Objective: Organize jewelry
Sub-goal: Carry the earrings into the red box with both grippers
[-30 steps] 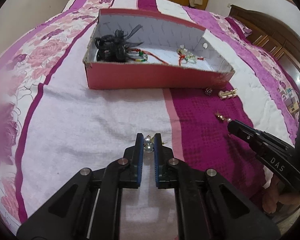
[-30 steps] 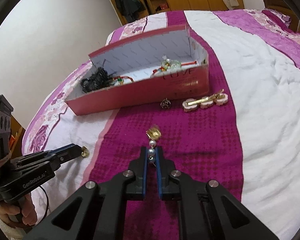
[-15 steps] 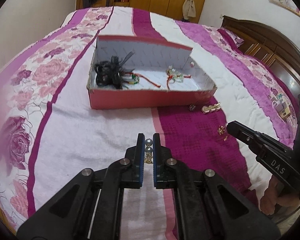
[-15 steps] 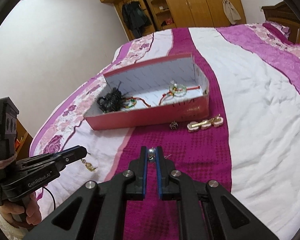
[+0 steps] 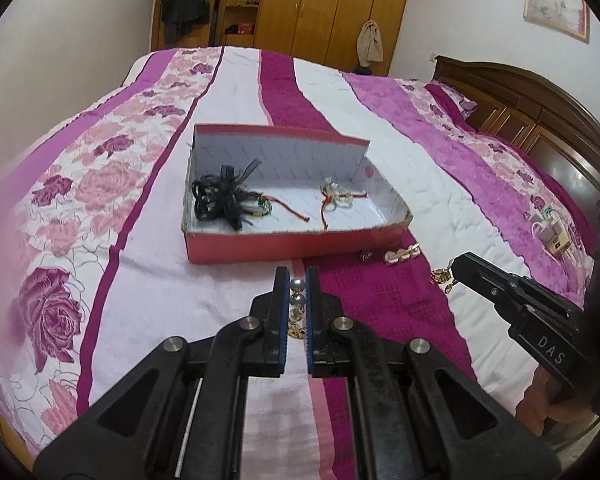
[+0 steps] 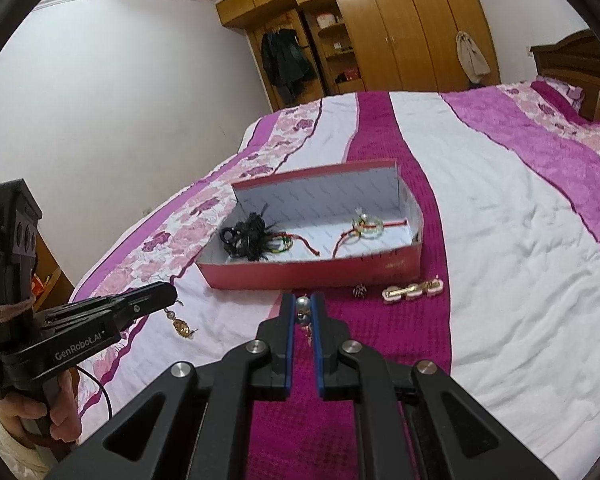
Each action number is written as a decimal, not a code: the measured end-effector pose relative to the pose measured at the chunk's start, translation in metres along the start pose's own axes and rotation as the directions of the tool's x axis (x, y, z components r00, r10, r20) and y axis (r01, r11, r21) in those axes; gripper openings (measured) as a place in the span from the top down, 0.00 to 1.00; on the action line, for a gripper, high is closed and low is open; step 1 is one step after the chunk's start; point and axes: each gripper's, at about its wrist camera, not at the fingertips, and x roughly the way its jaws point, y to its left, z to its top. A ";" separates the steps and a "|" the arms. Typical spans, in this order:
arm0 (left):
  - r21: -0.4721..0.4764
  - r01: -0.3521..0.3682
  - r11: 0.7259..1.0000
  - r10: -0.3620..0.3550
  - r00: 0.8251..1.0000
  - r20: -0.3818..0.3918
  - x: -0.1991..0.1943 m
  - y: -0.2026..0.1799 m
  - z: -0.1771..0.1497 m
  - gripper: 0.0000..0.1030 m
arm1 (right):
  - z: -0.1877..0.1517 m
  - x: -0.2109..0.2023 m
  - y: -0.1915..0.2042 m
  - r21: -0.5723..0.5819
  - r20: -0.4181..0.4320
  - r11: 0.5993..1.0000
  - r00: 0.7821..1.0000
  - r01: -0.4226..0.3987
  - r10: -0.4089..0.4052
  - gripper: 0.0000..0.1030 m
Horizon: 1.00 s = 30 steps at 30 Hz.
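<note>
The box (image 5: 288, 246) is red outside, white inside. Beneath the box, the bedspread (image 5: 148, 292) runs in white, magenta and pink-rose stripes. Inside the box lies a black hairpiece (image 5: 220, 196).

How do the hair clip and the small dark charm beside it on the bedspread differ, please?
The hair clip is long, pale pink with a gold bar; the charm is small, roundish and dark. The hair clip lies flat, farther from the tongs; the charm sits nearer them. Both rest loose just outside the box.
</note>
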 end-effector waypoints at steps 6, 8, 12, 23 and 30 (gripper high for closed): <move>0.010 0.007 1.000 -0.007 1.000 0.027 -0.002 -0.004 0.011 1.00 | 0.010 -0.006 0.001 -0.012 0.032 1.000 0.999 0.000 0.000 0.91; 0.012 0.009 1.000 -0.009 0.999 0.036 -0.002 -0.005 0.014 1.00 | 0.014 -0.006 0.001 -0.018 0.041 1.000 0.999 0.002 -0.001 0.91; 0.020 0.007 1.000 -0.009 0.998 0.058 0.001 -0.007 0.023 1.00 | 0.022 -0.006 0.002 -0.033 0.059 0.999 0.998 0.004 -0.002 0.91; 0.028 0.006 1.000 -0.008 0.995 0.098 0.014 -0.008 0.047 1.00 | 0.041 0.002 0.001 -0.054 0.093 0.998 0.996 0.008 -0.003 0.91; 0.027 0.011 1.000 -0.014 0.994 0.104 0.032 -0.007 0.057 1.00 | 0.053 0.012 0.000 -0.067 0.104 0.998 0.995 0.012 -0.005 0.91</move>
